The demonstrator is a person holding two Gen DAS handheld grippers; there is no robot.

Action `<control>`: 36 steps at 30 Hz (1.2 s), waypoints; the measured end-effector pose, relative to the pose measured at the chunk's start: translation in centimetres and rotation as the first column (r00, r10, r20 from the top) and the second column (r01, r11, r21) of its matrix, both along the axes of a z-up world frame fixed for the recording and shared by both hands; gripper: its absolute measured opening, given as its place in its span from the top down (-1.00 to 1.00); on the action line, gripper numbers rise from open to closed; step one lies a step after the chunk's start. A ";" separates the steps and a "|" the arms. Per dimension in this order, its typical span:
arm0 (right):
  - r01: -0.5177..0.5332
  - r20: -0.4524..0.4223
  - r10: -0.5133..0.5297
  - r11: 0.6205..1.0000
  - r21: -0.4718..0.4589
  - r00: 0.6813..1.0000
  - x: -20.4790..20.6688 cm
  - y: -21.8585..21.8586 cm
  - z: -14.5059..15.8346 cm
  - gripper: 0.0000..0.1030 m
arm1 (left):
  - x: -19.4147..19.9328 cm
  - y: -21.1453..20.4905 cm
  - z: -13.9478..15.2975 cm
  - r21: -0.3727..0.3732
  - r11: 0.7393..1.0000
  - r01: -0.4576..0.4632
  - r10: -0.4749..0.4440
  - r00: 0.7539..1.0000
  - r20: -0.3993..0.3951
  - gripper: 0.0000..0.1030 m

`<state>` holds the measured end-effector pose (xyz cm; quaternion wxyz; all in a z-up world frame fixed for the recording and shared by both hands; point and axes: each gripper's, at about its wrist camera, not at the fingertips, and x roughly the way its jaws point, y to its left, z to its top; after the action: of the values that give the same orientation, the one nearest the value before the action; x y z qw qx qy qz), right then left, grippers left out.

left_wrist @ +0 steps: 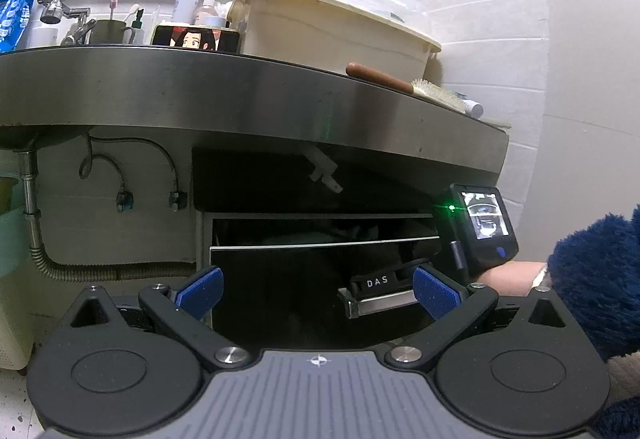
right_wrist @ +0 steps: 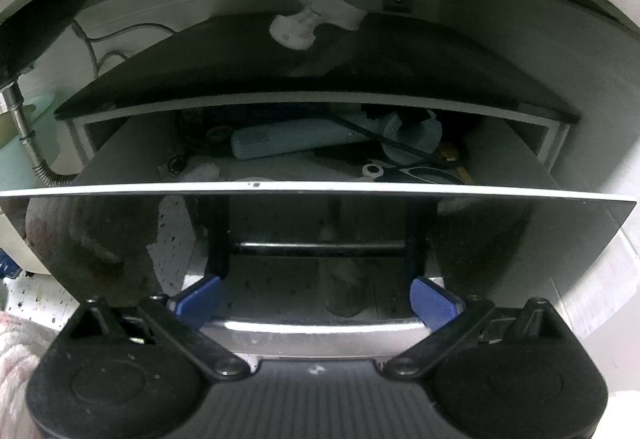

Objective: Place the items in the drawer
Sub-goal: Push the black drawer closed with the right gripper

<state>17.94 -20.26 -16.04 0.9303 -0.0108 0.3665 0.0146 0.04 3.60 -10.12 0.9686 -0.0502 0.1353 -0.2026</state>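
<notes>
under the steel surface, in the middle of the left wrist view, a black-fronted drawer stands pulled out. the right gripper shows at the right of that frame, its fingers at the drawer's metal handle, a person's hand and fuzzy blue sleeve behind it. the left gripper sits at the bottom of the frame, fingers spread wide with nothing between them.

in the right wrist view the right gripper's blue fingers stand wide apart either side of the handle (not pressing on it, as far as can be seen). inside the drawer, mid-frame, lie a pale blue cylindrical device, scissors and other clutter too dark to name. on the surface, upper right of the left view, rests a wooden-handled brush beside a beige lidded bin.
</notes>
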 end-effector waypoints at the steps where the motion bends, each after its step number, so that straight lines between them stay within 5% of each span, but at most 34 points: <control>1: 0.000 -0.001 0.000 1.000 0.000 1.000 0.1 0.0 0.0 -0.96 | 0.0 0.0 0.0 0.000 1.000 0.000 0.000 1.000 0.000 -0.99; 36: 0.002 -0.003 -0.002 1.000 0.001 1.000 1.3 0.3 0.1 -0.96 | -0.2 -0.2 -0.4 0.018 1.000 0.008 -0.007 1.000 -0.022 -0.99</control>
<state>19.28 -20.00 -15.89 0.9298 -0.0099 0.3678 0.0137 -0.19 3.41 -10.49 0.9667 -0.0434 0.1479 -0.2045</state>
